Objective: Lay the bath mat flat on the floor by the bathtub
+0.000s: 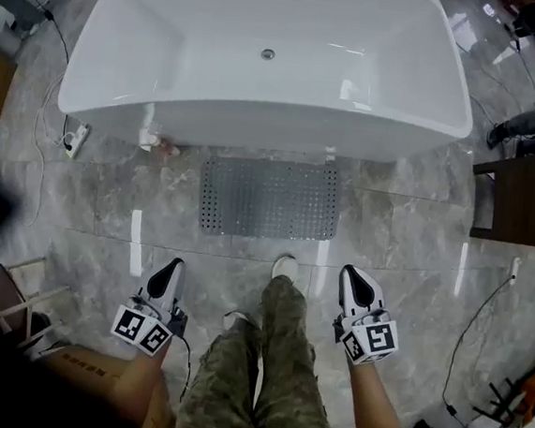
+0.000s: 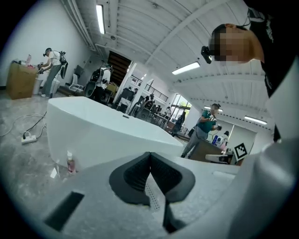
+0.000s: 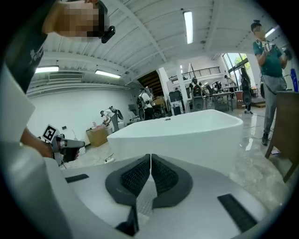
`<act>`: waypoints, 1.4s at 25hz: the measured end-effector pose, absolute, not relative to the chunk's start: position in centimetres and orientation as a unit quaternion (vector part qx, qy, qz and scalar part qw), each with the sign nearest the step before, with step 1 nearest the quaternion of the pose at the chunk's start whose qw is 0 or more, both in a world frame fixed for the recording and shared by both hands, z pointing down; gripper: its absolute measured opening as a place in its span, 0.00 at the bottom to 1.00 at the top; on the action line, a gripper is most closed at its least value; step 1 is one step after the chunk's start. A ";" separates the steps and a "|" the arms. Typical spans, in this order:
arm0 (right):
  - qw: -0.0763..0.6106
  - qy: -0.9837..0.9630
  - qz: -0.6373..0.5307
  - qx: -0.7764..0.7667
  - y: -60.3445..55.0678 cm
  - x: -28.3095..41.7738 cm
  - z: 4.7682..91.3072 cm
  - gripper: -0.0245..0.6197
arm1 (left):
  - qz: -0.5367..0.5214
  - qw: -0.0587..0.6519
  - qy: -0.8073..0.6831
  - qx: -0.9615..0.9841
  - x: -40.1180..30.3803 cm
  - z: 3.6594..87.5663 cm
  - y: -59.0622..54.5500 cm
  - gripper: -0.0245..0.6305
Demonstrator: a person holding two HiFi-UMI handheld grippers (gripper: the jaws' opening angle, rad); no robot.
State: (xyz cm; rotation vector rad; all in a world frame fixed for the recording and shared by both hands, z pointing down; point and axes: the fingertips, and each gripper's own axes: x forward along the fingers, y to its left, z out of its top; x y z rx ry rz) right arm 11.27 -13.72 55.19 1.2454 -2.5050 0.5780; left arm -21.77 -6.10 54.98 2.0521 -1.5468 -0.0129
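A grey perforated bath mat point(image 1: 269, 198) lies flat on the marble floor right in front of the white bathtub point(image 1: 268, 63). My left gripper point(image 1: 170, 270) hangs over the floor well short of the mat, to its lower left, jaws shut with nothing between them. My right gripper point(image 1: 355, 283) is level with it, to the mat's lower right, also shut and empty. In the left gripper view the dark pads point(image 2: 150, 176) meet, with the tub point(image 2: 103, 133) beyond. The right gripper view shows its pads point(image 3: 150, 175) pressed together, facing the tub point(image 3: 187, 135).
The person's legs and shoe point(image 1: 284, 268) stand between the grippers. A small bottle point(image 1: 165, 149) and a power strip point(image 1: 75, 140) with cable lie by the tub's left end. A dark wooden table point(image 1: 528, 198) stands at right. Other people work in the background.
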 end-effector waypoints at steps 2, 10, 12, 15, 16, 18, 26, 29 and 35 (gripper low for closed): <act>0.142 -0.862 0.205 0.442 -11.7 10.7 50.2 0.06 | -0.008 0.279 -0.582 0.763 -21.8 50.0 -4.6 0.06; 0.135 -0.839 0.222 0.478 -2.0 9.1 34.1 0.06 | -0.004 0.271 -0.541 0.796 -17.6 33.1 1.7 0.06; 0.144 -0.835 0.213 0.487 -0.2 9.9 30.6 0.06 | -0.018 0.277 -0.545 0.791 -17.2 29.8 3.1 0.06; 0.140 -0.828 0.206 0.503 0.9 11.8 25.9 0.06 | -0.047 0.278 -0.560 0.779 -17.9 25.0 3.8 0.06; 0.133 -0.826 0.205 0.508 0.8 12.3 24.6 0.06 | -0.046 0.267 -0.561 0.782 -18.0 23.4 3.7 0.06; 0.118 -0.828 0.195 0.513 0.4 12.9 22.2 0.06 | -0.039 0.238 -0.560 0.793 -17.9 20.6 3.3 0.06; 0.091 -0.855 0.140 0.491 -0.2 12.0 14.9 0.06 | -0.037 0.171 -0.589 0.789 -16.5 14.4 5.4 0.06; 0.095 -0.863 0.111 0.483 0.2 12.5 13.6 0.06 | -0.035 0.159 -0.602 0.781 -15.5 14.1 6.3 0.06; 0.093 -0.867 0.067 0.485 -0.4 13.8 12.1 0.06 | -0.050 0.162 -0.612 0.773 -14.5 13.6 5.7 0.06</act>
